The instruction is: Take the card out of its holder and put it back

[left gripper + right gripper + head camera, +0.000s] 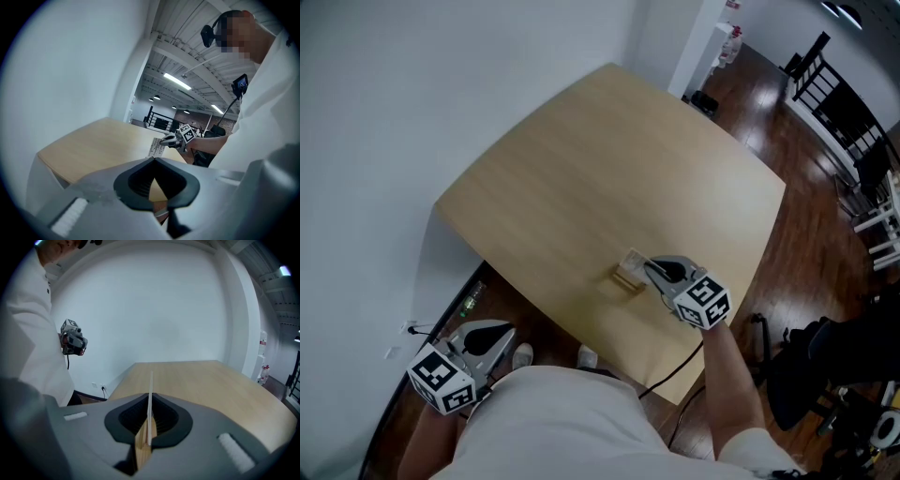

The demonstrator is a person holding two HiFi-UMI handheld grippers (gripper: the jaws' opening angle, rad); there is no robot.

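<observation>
A small wooden card holder (625, 280) stands near the front edge of the light wooden table (609, 169). A white card (635, 260) rises upright from it. My right gripper (650, 268) is shut on the card. In the right gripper view the card (150, 394) is edge-on between the pads, and its lower end meets the holder (142, 448). My left gripper (499, 330) hangs low at my left side, off the table. Its jaws (153, 159) are shut with nothing in them. From there the card (156, 146) and the right gripper (165, 139) show in the distance.
A white wall runs behind the table. A dark wood floor lies to the right, with black chairs and a railing (839, 103) at the far right. A black cable (670, 375) runs down from the right gripper. A wall socket (97, 386) sits low on the wall.
</observation>
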